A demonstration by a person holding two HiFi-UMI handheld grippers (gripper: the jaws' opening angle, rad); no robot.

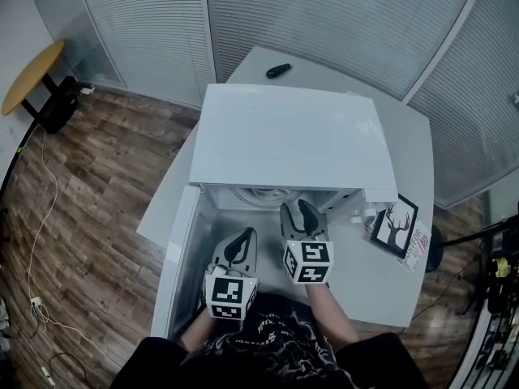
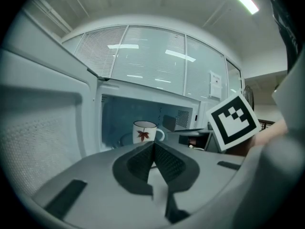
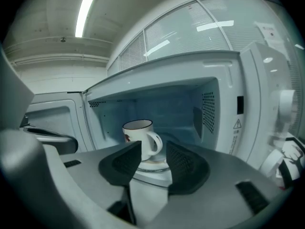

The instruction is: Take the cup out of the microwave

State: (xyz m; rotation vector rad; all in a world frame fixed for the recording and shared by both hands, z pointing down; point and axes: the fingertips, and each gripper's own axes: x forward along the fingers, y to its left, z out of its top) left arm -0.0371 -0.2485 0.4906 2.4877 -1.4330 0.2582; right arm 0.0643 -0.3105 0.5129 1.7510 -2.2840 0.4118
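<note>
We are at the reach-in step: the microwave (image 1: 292, 136) sits on the white desk (image 1: 405, 136) at the middle of the head view, its door (image 1: 182, 258) swung wide toward the lower left, and the cup has not been gripped yet.

The cup (image 3: 140, 137), white with a dark rim and a red leaf print, stands upright on the glass turntable (image 3: 153, 168) inside the cavity. In the right gripper view it sits at centre, seen through the gap of the jaws, with its handle (image 3: 157, 144) turned toward the right of the frame. In the left gripper view it shows just above the jaw tips at mid-frame.

The right tongs (image 3: 153, 151) are spread wide with nothing between the pads. They sit at the mouth of the cavity, apart from the cup. The left tongs (image 2: 153, 149) are closed, pad against pad, holding nothing, and hang back beside the open door.

As we judge it, the next move calls for pushing the right tongs deeper in, straddling the cup's body or its handle, closing firmly, then lifting slightly and drawing it out level so it clears the cavity's lower lip without tipping.
</note>
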